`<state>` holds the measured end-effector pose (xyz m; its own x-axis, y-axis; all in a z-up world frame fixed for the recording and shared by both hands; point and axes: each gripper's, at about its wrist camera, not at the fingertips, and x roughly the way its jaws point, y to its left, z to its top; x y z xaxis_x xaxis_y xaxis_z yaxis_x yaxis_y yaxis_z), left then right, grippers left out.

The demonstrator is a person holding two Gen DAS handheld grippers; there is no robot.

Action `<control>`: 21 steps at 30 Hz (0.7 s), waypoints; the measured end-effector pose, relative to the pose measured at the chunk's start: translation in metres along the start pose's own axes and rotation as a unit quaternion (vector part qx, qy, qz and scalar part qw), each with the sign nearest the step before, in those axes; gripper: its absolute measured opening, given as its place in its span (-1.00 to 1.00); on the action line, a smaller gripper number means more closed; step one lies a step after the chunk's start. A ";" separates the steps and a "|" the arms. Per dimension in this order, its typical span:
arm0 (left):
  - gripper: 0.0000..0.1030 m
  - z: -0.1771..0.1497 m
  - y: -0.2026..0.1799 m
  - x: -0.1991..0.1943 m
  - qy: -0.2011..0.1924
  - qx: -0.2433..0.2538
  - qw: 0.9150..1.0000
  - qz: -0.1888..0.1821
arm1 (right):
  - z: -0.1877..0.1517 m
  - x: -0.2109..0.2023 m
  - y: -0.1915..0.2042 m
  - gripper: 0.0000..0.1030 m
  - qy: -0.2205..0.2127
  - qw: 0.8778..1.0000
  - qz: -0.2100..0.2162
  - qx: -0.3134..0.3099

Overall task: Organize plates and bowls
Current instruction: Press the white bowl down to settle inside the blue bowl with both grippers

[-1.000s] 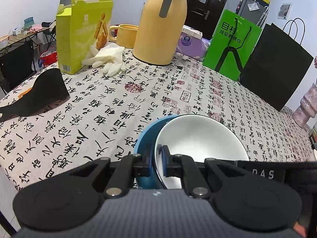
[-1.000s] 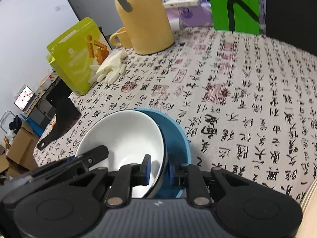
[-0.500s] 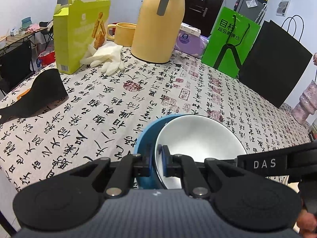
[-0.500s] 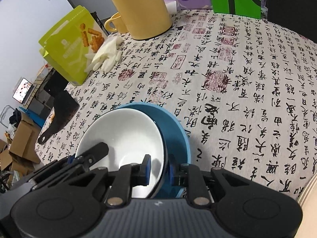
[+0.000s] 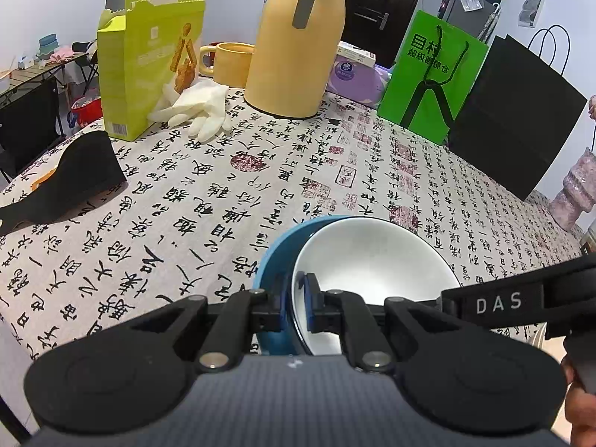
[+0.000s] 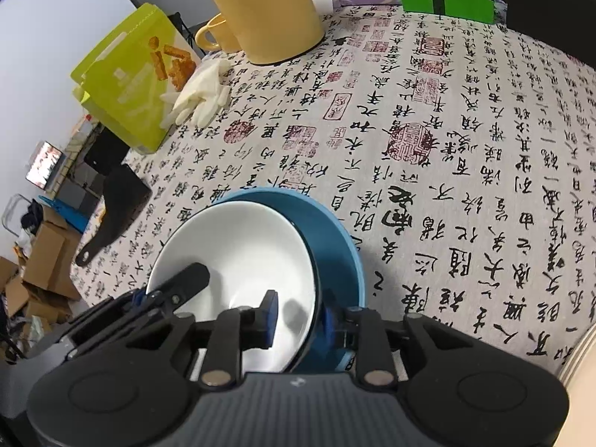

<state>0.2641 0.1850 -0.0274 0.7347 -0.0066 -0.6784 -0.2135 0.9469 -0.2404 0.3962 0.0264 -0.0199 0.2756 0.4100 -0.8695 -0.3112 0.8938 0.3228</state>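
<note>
A white bowl (image 5: 372, 260) sits tilted inside a blue bowl (image 5: 277, 249) on the calligraphy-print tablecloth near the table's front edge. My left gripper (image 5: 297, 305) is shut on the white bowl's near-left rim, with one pad inside it and one between the two bowls. In the right wrist view the white bowl (image 6: 242, 253) leans to the left in the blue bowl (image 6: 335, 238). My right gripper (image 6: 300, 316) straddles the white bowl's right rim. Its jaws are opening, and the inner pad stands off the rim. The left gripper's finger (image 6: 186, 279) shows inside the white bowl.
At the back stand a yellow jug (image 5: 298, 44), a yellow mug (image 5: 231, 63), a green snack box (image 5: 149, 63) with white gloves (image 5: 197, 111), a green bag (image 5: 432, 74) and a black bag (image 5: 514, 119). A black object (image 5: 74, 175) lies by the left table edge.
The right gripper's jaws have spread, and its inner pad has come off the white bowl's rim. The right view has tipped further down. The left gripper and both bowls have stayed put.
</note>
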 end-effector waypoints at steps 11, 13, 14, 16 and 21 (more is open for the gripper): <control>-0.82 0.000 -0.004 0.006 0.014 0.006 1.000 0.012 | 0.000 -0.001 0.024 -0.40 -0.003 0.993 -0.085 -0.076; -0.82 0.000 -0.004 0.006 0.014 0.006 1.000 0.010 | 0.001 0.000 0.023 -0.44 -0.004 0.993 -0.087 -0.078; -0.82 0.000 -0.004 0.007 0.015 0.006 1.000 0.011 | 0.001 0.000 0.023 -0.45 -0.004 0.993 -0.087 -0.078; -0.82 0.000 -0.005 0.007 0.015 0.007 1.000 0.014 | 0.000 0.000 0.023 -0.45 -0.006 0.993 -0.085 -0.078; -0.82 0.003 -0.003 0.008 0.024 -0.003 1.000 0.013 | -0.002 -0.004 0.021 -0.59 -0.017 0.993 -0.085 -0.079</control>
<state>0.2720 0.1830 -0.0301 0.6968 0.0025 -0.7173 -0.2361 0.9450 -0.2261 0.3870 0.0438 -0.0105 0.3664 0.2638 -0.8923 -0.3961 0.9120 0.1070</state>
